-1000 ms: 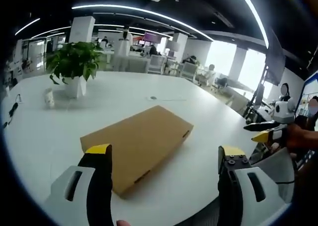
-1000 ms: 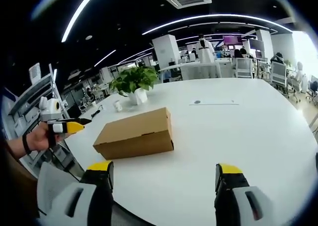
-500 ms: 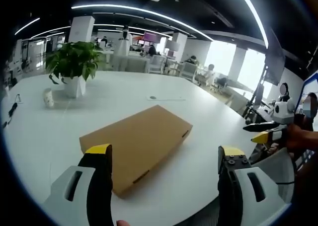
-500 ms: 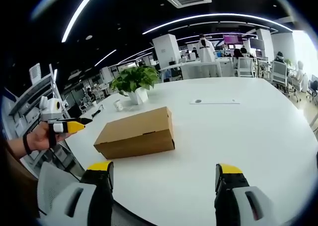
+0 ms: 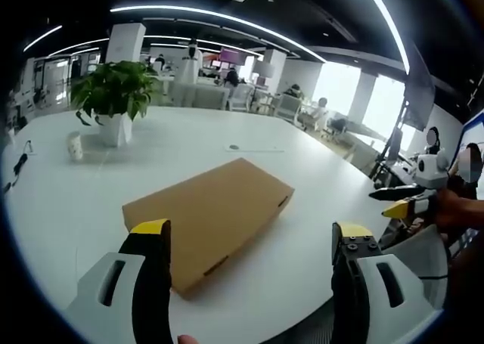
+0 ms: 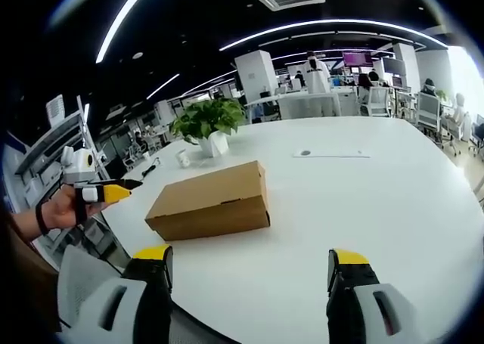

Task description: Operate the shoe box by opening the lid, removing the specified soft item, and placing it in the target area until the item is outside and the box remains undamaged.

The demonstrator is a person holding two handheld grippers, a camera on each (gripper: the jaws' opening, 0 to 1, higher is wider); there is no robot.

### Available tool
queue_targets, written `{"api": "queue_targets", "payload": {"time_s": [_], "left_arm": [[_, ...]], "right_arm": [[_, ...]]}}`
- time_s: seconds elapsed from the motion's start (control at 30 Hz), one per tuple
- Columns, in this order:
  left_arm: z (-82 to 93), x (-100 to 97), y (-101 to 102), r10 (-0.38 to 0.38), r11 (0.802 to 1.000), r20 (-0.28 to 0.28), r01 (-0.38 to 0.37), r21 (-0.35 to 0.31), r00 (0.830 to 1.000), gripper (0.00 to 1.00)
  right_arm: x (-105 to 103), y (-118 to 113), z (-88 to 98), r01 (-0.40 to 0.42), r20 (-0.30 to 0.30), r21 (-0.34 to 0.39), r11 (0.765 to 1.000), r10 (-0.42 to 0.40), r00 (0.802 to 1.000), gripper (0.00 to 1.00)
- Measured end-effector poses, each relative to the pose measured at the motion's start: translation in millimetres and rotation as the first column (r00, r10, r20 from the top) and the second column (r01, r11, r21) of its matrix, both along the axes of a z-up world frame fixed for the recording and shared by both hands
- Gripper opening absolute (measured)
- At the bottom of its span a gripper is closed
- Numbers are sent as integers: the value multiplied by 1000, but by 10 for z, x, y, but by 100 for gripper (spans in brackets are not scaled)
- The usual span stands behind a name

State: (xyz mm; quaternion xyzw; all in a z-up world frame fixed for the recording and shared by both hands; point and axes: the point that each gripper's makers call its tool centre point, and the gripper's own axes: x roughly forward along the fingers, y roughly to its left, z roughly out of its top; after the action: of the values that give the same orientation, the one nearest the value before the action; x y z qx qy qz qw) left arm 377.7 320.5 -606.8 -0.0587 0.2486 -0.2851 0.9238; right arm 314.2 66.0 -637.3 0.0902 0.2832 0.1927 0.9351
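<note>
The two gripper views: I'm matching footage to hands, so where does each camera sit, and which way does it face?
Left gripper view: rides the left claw, facing across the white table over the closed shoe box; the right claw and a hand enter at right.
Right gripper view: rides the right claw, facing the box's side; the left claw and hand enter at left.
Shared: box, table, potted plant.
</note>
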Motion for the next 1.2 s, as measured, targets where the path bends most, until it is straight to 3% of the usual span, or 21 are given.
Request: {"api": "queue_targets", "payload": {"time_s": [1.2], "left_arm": [[-69,-26,113,32,999,-11,-32,4,999,87]], "right_arm": [[118,169,-72,-79,-22,-21,997,79,997,83]]}}
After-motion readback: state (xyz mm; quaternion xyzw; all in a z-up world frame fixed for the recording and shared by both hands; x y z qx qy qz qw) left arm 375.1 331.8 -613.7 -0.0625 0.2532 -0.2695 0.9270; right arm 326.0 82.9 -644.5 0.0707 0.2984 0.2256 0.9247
